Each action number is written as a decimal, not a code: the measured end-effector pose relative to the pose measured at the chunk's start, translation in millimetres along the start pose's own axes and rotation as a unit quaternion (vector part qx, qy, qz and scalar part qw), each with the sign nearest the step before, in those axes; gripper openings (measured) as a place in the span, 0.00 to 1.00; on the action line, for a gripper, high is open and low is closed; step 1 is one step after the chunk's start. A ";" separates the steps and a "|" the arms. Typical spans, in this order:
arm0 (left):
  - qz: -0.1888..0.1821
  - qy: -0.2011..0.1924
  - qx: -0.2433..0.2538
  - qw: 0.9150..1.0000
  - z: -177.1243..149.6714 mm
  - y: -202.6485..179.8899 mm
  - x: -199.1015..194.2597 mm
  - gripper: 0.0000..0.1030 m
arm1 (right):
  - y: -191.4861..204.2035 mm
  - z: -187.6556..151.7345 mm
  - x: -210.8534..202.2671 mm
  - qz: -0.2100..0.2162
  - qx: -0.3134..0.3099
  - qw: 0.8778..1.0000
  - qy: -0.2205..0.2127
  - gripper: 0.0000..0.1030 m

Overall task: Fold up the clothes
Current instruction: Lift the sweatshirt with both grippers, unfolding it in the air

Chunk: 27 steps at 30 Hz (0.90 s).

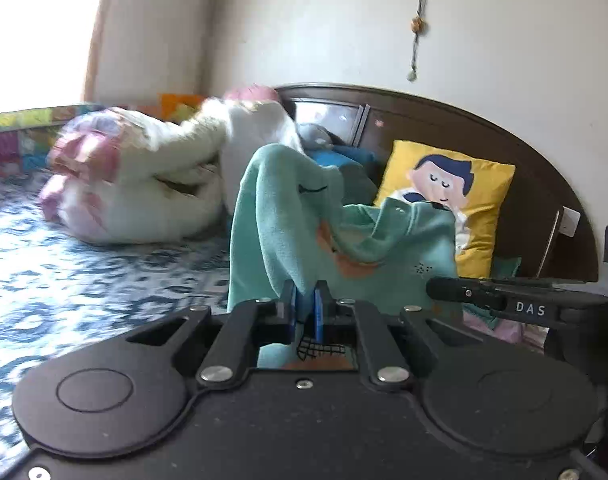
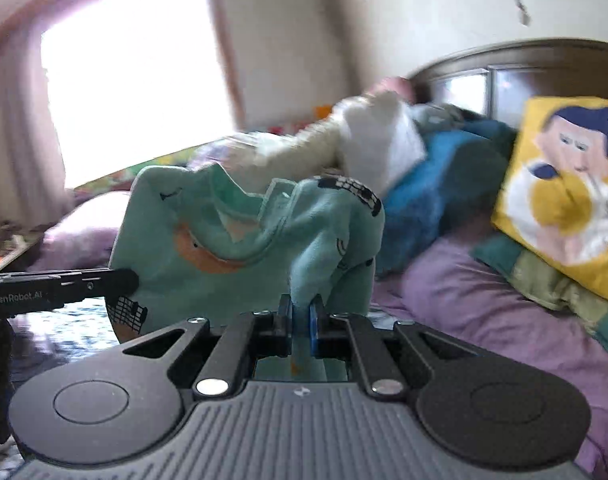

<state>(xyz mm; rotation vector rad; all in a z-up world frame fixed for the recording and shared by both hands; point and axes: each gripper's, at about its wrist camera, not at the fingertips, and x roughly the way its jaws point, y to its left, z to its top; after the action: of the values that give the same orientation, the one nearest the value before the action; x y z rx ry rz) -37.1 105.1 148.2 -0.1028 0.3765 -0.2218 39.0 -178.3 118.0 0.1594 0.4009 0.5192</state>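
A mint-green child's garment [image 1: 275, 216] with orange and black prints hangs bunched above the bed, held up between both grippers. My left gripper [image 1: 307, 300] is shut on a fold of it. My right gripper [image 2: 302, 308] is shut on another fold of the same garment [image 2: 223, 232]. The right gripper's finger shows at the right in the left wrist view [image 1: 504, 300]. The left gripper's finger shows at the left in the right wrist view [image 2: 63, 284]. The garment's lower part is hidden behind the gripper bodies.
A blue-and-white patterned bedspread [image 1: 83, 280] covers the bed. A white and pink heap of clothes or bedding [image 1: 151, 184] lies behind. A yellow cartoon cushion [image 1: 456, 200] leans on the dark wooden headboard [image 1: 524, 152]. A blue fuzzy item [image 2: 436, 200] and a purple sheet [image 2: 484, 312] lie to the right.
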 end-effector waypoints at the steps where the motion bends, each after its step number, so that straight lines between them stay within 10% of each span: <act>1: 0.008 -0.004 -0.001 1.000 -2.4 1.5 -17.2 0.06 | 9.9 -0.7 -7.0 0.015 -0.002 1.000 -0.003 0.10; 15: 0.105 -0.009 -0.077 0.991 -71.5 65.7 -187.4 0.06 | 133.3 -42.2 12.2 0.159 -0.066 0.984 0.054 0.10; 27: 0.170 0.005 -0.105 0.980 -71.8 191.7 -144.7 0.06 | 263.1 -59.3 75.5 0.236 -0.098 0.961 0.109 0.10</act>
<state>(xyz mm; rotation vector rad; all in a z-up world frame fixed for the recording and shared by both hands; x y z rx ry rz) -157.8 320.7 105.9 -0.2431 0.4207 0.1554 -43.9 88.9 104.2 0.0033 0.5275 1.0497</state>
